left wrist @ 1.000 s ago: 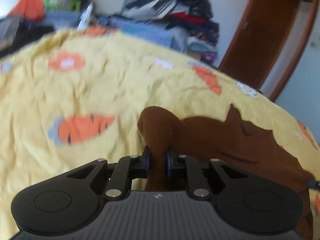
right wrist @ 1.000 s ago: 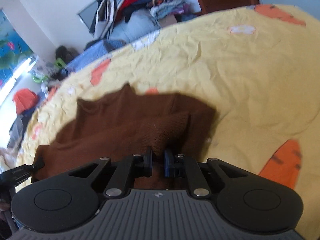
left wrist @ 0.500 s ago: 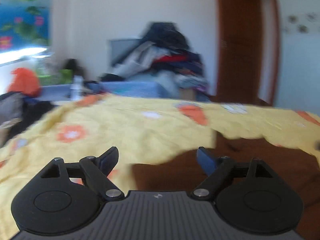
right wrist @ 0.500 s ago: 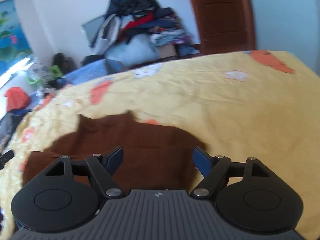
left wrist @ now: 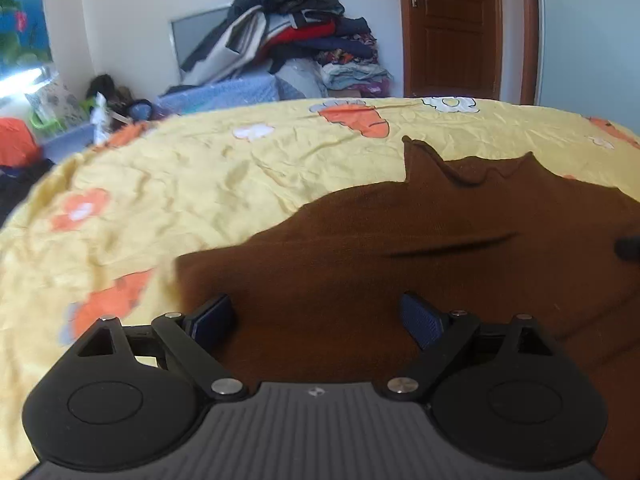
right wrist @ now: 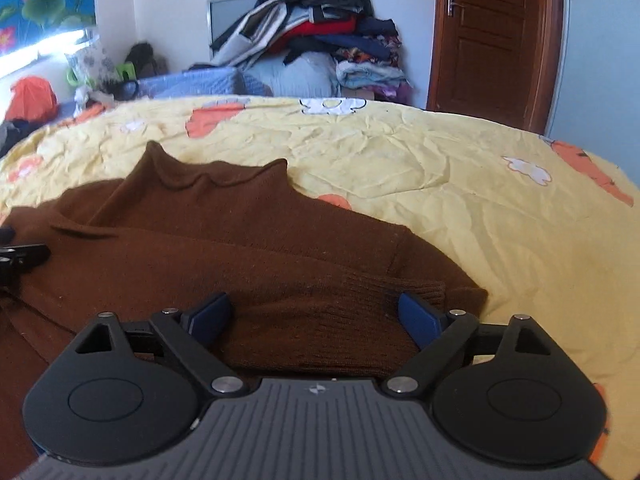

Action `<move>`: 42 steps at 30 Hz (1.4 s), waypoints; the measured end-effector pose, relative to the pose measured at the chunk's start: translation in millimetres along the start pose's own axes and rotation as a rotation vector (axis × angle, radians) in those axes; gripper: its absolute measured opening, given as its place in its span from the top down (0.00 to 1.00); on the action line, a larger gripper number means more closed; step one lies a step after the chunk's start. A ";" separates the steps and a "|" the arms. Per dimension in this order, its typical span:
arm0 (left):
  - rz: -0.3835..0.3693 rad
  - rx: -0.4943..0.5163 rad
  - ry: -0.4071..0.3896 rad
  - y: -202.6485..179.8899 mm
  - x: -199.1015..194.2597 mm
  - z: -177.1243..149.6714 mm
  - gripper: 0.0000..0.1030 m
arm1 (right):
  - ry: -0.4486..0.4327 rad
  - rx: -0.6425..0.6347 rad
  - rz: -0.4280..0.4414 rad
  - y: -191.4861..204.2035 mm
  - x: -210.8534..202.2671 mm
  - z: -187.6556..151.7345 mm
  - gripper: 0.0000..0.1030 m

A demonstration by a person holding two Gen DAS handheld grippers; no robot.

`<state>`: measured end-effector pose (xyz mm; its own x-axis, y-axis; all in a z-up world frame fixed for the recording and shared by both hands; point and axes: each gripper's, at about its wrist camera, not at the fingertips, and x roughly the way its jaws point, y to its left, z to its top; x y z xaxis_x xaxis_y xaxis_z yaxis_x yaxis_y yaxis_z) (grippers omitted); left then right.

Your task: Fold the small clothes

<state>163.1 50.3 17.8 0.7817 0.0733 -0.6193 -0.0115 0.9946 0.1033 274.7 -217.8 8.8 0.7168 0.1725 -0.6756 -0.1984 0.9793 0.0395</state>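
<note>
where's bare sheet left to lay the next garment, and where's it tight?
Bare sheet lies right of the sweater, out to the bed edge by the door; another patch lies left of the sweater, toward the window side. Crowded: the clothes pile beyond the bed. Left gripper and right gripper are open over the sweater.
</note>
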 end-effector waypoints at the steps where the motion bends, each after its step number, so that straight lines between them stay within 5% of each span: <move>1: -0.023 0.001 -0.016 2.9 -17.4 -5.9 0.11 | 0.009 0.042 0.005 -1.1 -12.2 -0.1 0.13; 4: -0.046 -0.004 -0.075 18.4 -69.5 -34.9 0.11 | -0.090 0.116 0.106 -13.3 -69.8 -20.7 0.07; 6: -0.023 -0.013 -0.067 31.1 -87.1 -54.7 0.11 | -0.142 0.149 0.084 -27.0 -101.1 -44.2 0.02; 8: 0.000 -0.040 -0.014 41.7 -87.4 -68.8 0.11 | -0.101 0.201 0.038 -45.2 -112.7 -64.9 0.03; 13: -0.006 -0.131 0.050 47.9 -66.5 -76.2 0.16 | -0.016 0.259 0.077 -57.6 -104.2 -88.0 0.29; 14: -0.002 -0.152 0.051 49.1 -64.8 -73.2 0.29 | -0.006 0.253 0.097 -54.5 -102.0 -87.6 0.41; 15: 0.004 -0.170 0.044 50.3 -64.3 -69.0 0.60 | -0.006 0.246 0.093 -51.7 -100.8 -86.4 0.47; 17: 0.017 -0.192 0.054 55.5 -62.6 -62.3 0.86 | 0.025 0.257 0.109 -49.5 -99.2 -84.6 0.90; 24: 0.056 -0.087 0.014 49.2 -72.2 -73.7 0.86 | 0.001 0.311 0.081 -65.7 -106.4 -98.1 0.94; 27: -0.028 -0.130 0.047 56.5 -89.8 -79.0 0.79 | 0.018 0.313 0.153 -56.2 -122.0 -100.4 0.51; 28: -0.049 -0.146 0.057 60.2 -98.1 -83.9 0.73 | 0.009 0.314 0.167 -54.6 -130.7 -102.0 0.26; 29: -0.067 -0.166 0.066 64.3 -106.2 -90.0 0.56 | -0.004 0.310 0.175 -52.9 -141.5 -106.2 0.14; 30: -0.085 -0.193 0.075 69.1 -114.3 -97.6 0.37 | -0.005 0.308 0.182 -52.2 -150.6 -110.9 0.15; 31: -0.101 -0.224 0.087 73.6 -121.4 -105.8 0.31 | 0.010 0.324 0.201 -52.9 -156.1 -115.2 0.16; 37: -0.162 -0.354 0.088 80.7 -136.7 -125.9 0.29 | 0.075 0.369 0.295 -47.4 -164.8 -135.9 0.28; 40: -0.218 -0.412 0.109 84.6 -133.0 -119.4 0.30 | 0.151 0.469 0.356 -58.2 -150.5 -135.9 0.86; 42: -0.269 -0.441 0.122 85.8 -131.2 -117.9 0.39 | 0.149 0.498 0.371 -62.0 -148.4 -141.0 0.88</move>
<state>-13.9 134.6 16.1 0.7151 -0.2065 -0.6678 -0.1028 0.9139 -0.3927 86.4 -319.0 2.9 0.5523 0.5284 -0.6447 -0.0558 0.7951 0.6039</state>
